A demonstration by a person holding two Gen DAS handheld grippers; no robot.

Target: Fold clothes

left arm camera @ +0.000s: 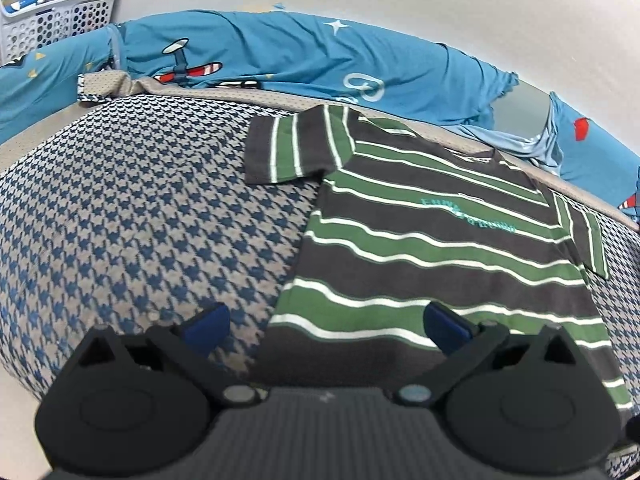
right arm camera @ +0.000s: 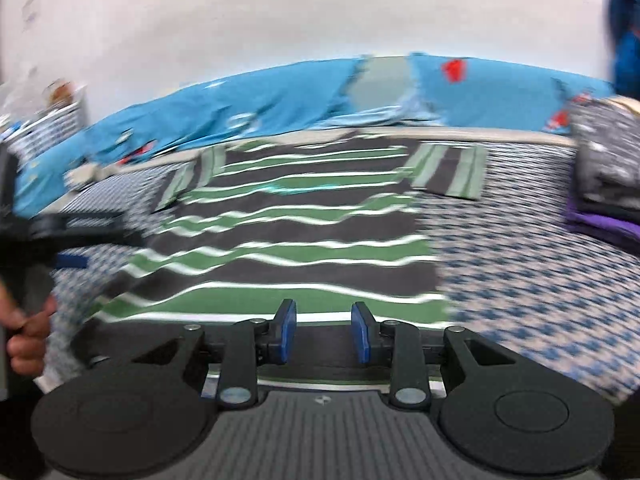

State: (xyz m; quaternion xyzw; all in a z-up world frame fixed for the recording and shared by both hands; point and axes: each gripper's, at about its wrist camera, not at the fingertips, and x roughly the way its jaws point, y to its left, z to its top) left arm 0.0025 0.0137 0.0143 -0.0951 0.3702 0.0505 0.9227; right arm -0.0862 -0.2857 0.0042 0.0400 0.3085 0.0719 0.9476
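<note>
The houndstooth-covered bed fills the lower frame, and the striped T-shirt lies flat on it, right of centre, collar toward the blue sheet. It looks light, limp and unslippery; I'd pinch it at the hem corners. The left claw gapes wide over the hem's left corner; the right claw stands narrowly apart, empty.

White basket (perforated) beside blue sheet.

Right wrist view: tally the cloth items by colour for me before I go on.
Green, grey and white striped T-shirt: 1
Blue printed sheet: 1
Grey speckled folded garment: 1
Purple folded garment: 1
Total: 4
</note>
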